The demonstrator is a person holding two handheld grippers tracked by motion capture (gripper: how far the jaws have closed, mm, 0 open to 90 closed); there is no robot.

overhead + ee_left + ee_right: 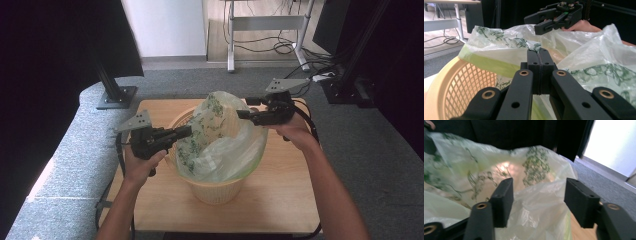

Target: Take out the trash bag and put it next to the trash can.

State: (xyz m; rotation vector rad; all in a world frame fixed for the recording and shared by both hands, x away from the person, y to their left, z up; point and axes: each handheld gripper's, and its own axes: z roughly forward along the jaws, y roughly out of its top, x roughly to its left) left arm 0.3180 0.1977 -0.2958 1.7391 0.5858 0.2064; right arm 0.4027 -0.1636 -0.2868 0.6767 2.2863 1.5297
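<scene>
The high view looked forward and down from above the person's side onto the table (280,200). Each gripper view sat close behind its own black jaws (nearly level), facing across the basket (454,82). All three shared the plastic bag (220,145); the left gripper view also caught the right gripper (549,21).

Plastic bag (220,135) in basket (217,190)
Translucent, green-printed, crumpled; mouth open and raised above the pale yellow lattice basket on the desk (280,200).
</scene>
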